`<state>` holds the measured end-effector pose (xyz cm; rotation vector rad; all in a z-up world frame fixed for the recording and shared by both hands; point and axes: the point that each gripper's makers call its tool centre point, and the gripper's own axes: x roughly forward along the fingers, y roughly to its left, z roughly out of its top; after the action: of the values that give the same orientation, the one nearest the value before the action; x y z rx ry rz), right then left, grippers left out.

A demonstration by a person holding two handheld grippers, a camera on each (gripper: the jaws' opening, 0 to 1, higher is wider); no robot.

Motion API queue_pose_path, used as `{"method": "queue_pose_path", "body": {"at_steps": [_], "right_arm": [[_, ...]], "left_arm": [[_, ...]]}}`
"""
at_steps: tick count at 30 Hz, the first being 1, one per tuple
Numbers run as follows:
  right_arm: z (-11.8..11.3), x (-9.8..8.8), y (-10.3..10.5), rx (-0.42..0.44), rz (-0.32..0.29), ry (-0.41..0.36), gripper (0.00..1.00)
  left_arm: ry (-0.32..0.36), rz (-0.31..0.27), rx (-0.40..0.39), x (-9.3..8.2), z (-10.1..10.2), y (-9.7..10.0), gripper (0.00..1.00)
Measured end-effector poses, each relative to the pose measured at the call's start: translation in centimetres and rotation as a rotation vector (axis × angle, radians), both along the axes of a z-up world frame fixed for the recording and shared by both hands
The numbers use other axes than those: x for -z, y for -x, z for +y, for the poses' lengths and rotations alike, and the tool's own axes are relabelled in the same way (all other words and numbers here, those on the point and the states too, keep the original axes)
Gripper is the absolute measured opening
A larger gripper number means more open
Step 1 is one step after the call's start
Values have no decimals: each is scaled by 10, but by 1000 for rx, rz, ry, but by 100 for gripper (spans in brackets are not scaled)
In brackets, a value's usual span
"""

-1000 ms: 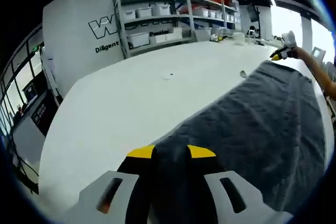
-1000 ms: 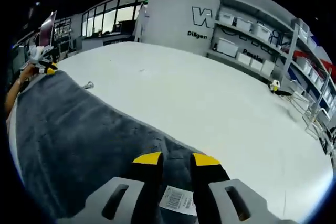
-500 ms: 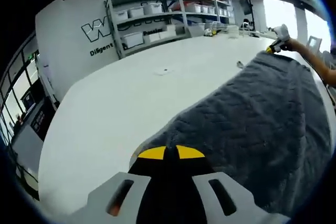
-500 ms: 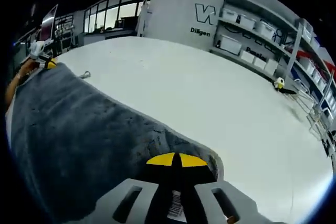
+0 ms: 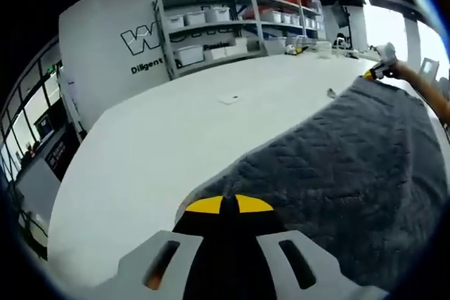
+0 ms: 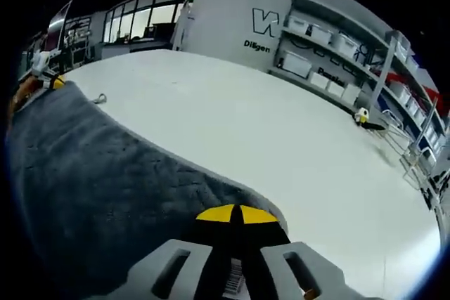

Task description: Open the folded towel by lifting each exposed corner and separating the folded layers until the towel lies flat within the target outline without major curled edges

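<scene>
- Left gripper (image 5: 228, 205), in its own view: yellow-tipped jaws pressed together on a corner of the dark grey towel (image 5: 351, 159), which spreads ahead and to the right of the jaws across the white table (image 5: 162, 138).
- At the towel's far end, up and right of the left gripper, the right gripper (image 5: 373, 72) shows small, with a person's forearm (image 5: 425, 93) behind it.
- Right gripper (image 6: 235, 214), in its own view: jaws closed on another towel (image 6: 91, 180) corner; a white tag (image 6: 234, 277) with a barcode lies between the jaw bases, its print too small to read.
- From this gripper the towel runs ahead and to the left, to the left gripper (image 6: 50, 82) at the far corner.
- A small metal item (image 6: 98, 98) sits on the table (image 6: 281, 145) just beside the towel's edge.
- Beyond the table, a wall (image 5: 105, 40) bears a large "W" and the word "Diligent"; the rest is cut off by shelves (image 5: 211, 26) of white bins.
- One shelf rail carries lettering, partly hidden and unreadable.
</scene>
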<state>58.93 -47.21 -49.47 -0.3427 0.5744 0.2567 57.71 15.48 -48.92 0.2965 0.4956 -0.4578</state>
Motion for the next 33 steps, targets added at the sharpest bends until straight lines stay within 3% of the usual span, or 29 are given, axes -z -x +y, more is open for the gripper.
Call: {"method": "queue_pose_path", "body": {"at_steps": [16, 21, 22, 25, 30, 33], "right_arm": [[-7, 0, -14, 39, -43, 14, 0], [-4, -2, -13, 21, -35, 71, 1], [-3, -5, -13, 20, -36, 78, 6], [-1, -15, -13, 26, -63, 82, 21], [14, -32, -8, 11, -97, 50, 29], [35, -37, -1, -31, -80, 0, 40]], "left_arm": [[0, -39, -9, 1, 1, -6, 4], [-12, -50, -18, 0, 1, -6, 5], [-11, -54, -24, 0, 2, -7, 7], [11, -58, -51, -2, 5, -6, 14], [129, -53, -48, -13, -2, 0, 41], [170, -67, -29, -23, -11, 9, 53]]}}
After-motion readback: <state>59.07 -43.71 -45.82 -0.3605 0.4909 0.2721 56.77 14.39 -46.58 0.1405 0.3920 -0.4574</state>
